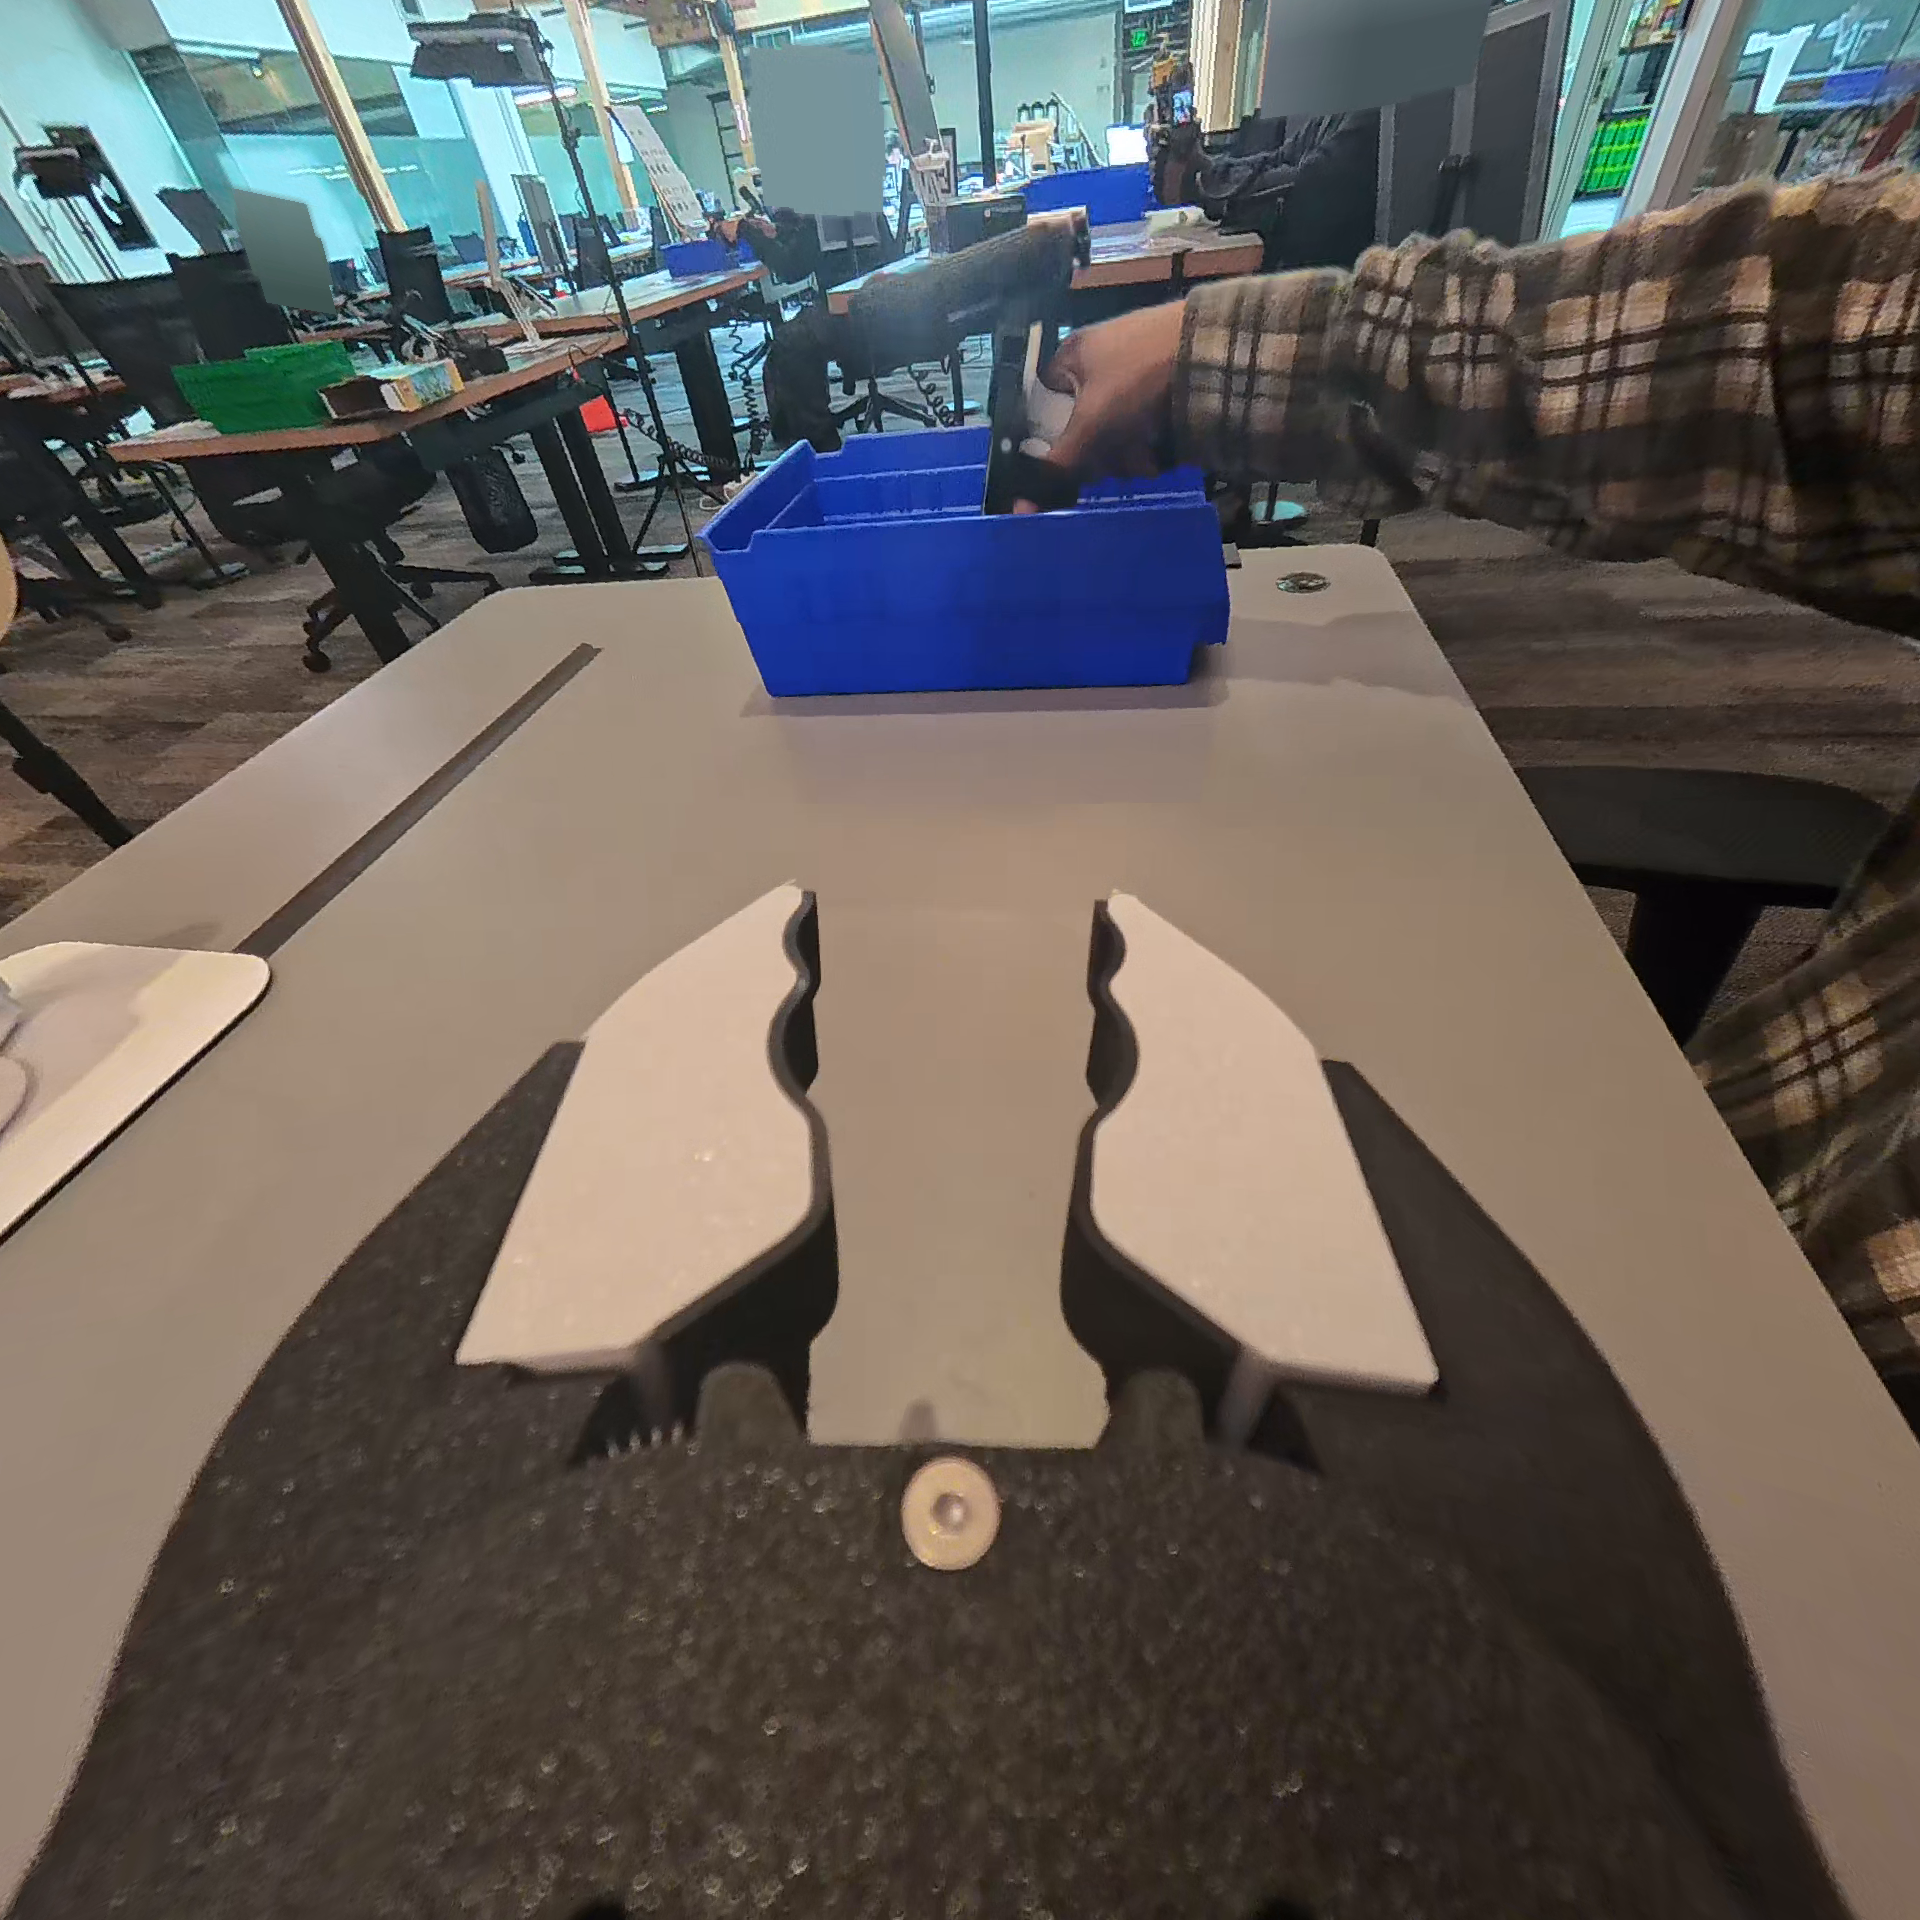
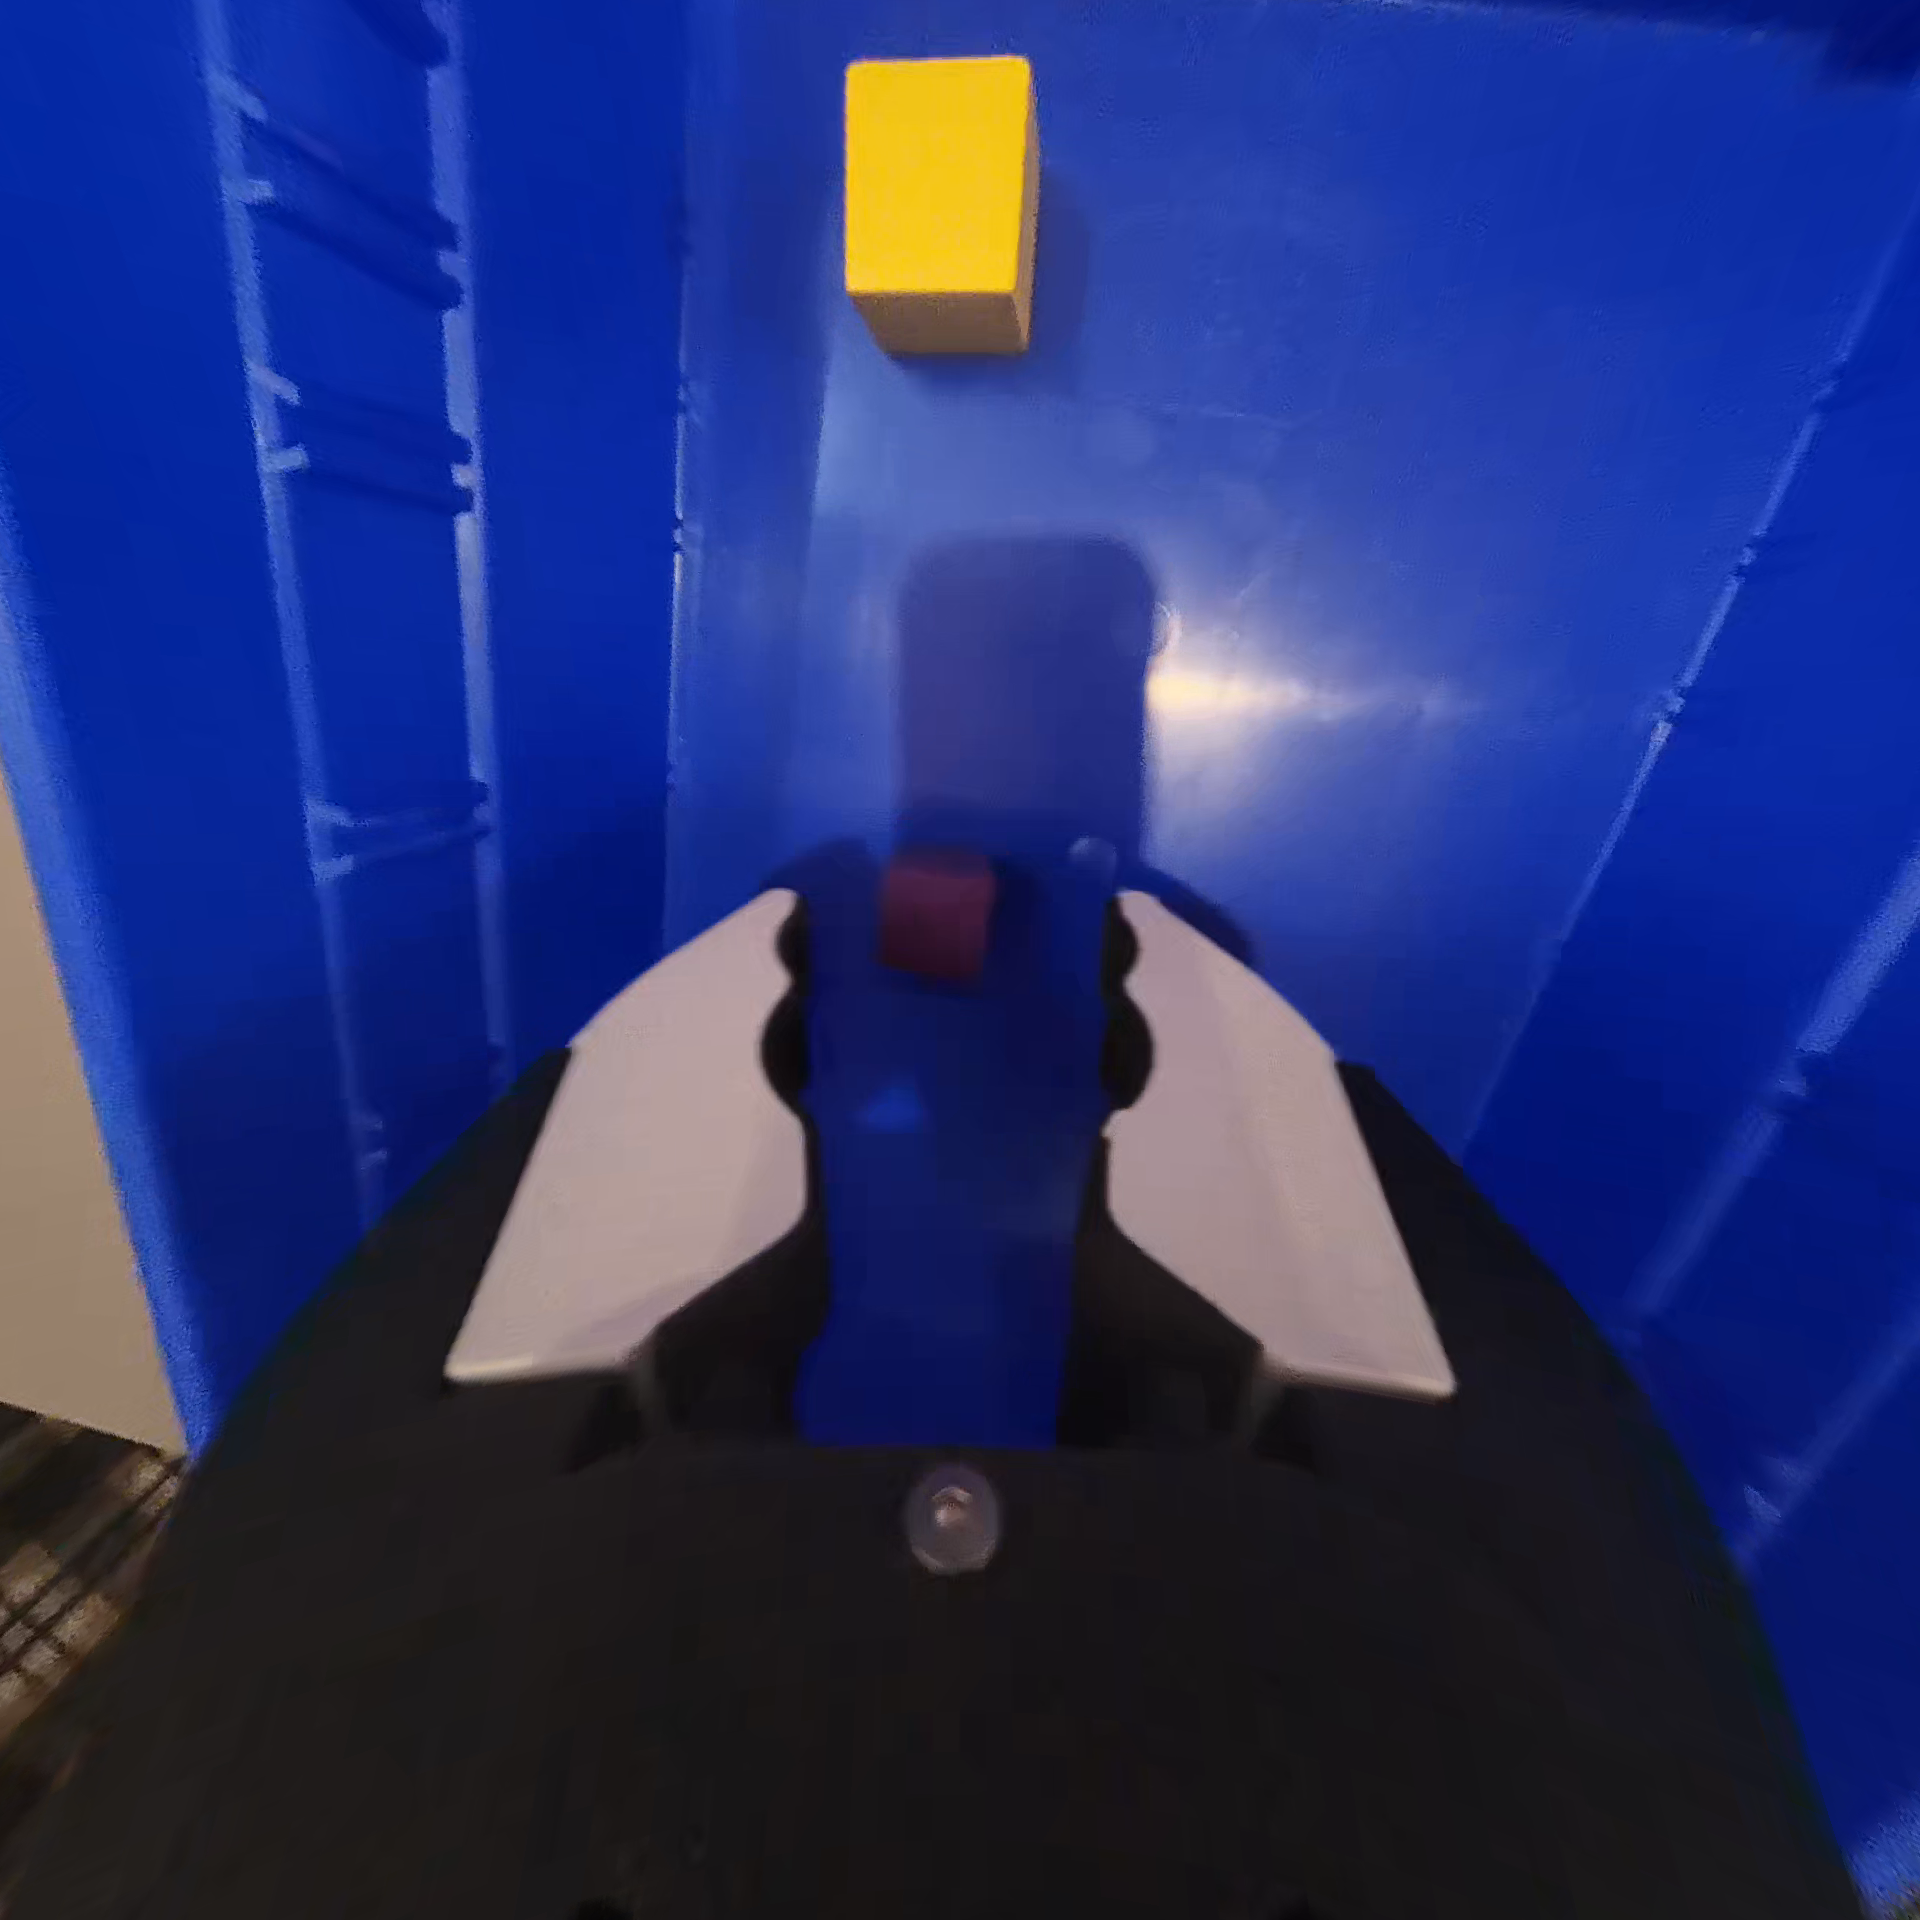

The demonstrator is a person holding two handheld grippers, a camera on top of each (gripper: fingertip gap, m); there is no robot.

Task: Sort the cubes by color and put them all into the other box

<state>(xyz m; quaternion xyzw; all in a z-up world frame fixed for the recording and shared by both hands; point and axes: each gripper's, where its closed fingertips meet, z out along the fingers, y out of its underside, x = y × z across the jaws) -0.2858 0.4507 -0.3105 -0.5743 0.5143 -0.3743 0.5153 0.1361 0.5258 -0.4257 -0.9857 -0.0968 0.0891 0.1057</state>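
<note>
My left gripper (image 1: 954, 914) is open and empty, low over the grey table (image 1: 1039, 810), well short of the blue bin (image 1: 977, 613). In that view my right gripper (image 1: 1023, 457) reaches down into the bin, held by a hand in a plaid sleeve (image 1: 1558, 364). In the right wrist view my right gripper (image 2: 958, 902) is open inside the bin (image 2: 1403, 468). A small dark red cube (image 2: 935, 925) lies on the bin floor between the fingertips, with a gap to each pad. A yellow cube (image 2: 940, 187) lies farther ahead near the bin's ribbed wall (image 2: 343, 520).
A white pad (image 1: 114, 1029) lies at the table's left edge beside a dark slot (image 1: 416, 800). A black chair (image 1: 1704, 831) stands right of the table. Desks, chairs and stands fill the room behind.
</note>
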